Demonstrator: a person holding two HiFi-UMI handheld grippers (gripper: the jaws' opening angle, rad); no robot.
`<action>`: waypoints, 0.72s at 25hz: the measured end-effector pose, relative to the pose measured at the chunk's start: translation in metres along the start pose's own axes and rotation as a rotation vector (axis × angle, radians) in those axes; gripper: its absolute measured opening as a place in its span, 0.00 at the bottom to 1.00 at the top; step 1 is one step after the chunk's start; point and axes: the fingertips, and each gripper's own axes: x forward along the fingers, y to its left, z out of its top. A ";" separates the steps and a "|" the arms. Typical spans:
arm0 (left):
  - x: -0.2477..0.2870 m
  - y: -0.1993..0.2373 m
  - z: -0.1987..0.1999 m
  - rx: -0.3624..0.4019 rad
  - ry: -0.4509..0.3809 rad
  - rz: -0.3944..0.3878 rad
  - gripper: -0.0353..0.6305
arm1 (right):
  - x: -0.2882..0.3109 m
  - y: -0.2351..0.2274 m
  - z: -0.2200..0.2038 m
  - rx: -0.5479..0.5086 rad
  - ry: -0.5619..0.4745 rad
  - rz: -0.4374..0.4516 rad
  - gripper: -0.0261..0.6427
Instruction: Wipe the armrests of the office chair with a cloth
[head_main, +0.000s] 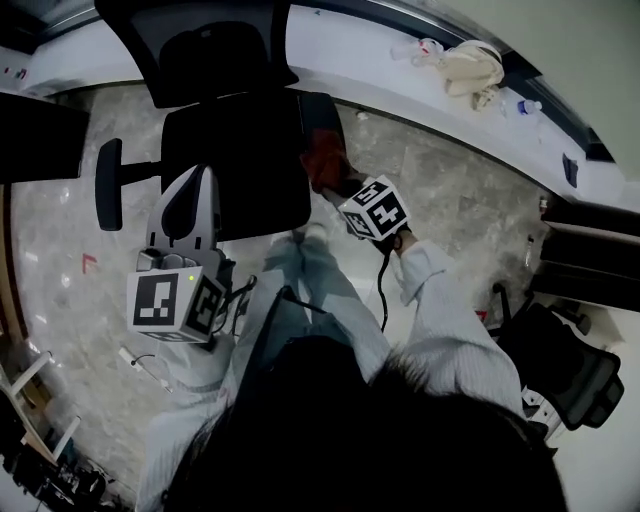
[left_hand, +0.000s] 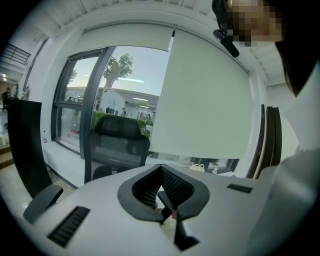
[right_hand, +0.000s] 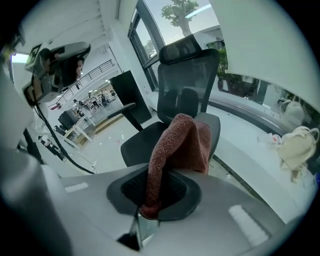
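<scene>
In the head view, the floor (head_main: 450, 190) is grey and speckled. A long white ledge (head_main: 350, 60) has a soft bag (head_main: 472, 68) on it. A black office chair (head_main: 235, 160) stands on the floor. The right tool (head_main: 328, 183) pinches a red cloth (head_main: 322, 160) by the chair's right edge.

In the left gripper view, the left tool (left_hand: 162, 192) is pressed closed and empty. It faces a big window (left_hand: 120, 75).

In the right gripper view, the cloth (right_hand: 175, 145) sticks up from between the jaws.

In the head view the backrest (head_main: 190, 45) of the office chair (head_main: 235, 150) runs off the top edge, the cloth (head_main: 322, 160) covers most of its right armrest (head_main: 318, 112), and the jaws of the right gripper (head_main: 340, 192) sit hidden behind its marker cube (head_main: 377, 208) and the cloth
</scene>
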 end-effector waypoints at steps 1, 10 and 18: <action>0.001 -0.005 0.000 0.002 -0.001 -0.010 0.06 | -0.004 0.003 -0.005 -0.005 0.000 0.001 0.08; -0.015 0.009 -0.017 -0.025 0.034 0.061 0.06 | 0.006 -0.041 0.019 -0.066 0.068 -0.043 0.08; -0.041 0.062 -0.036 -0.081 0.052 0.205 0.06 | 0.053 -0.111 0.098 -0.114 0.111 -0.150 0.08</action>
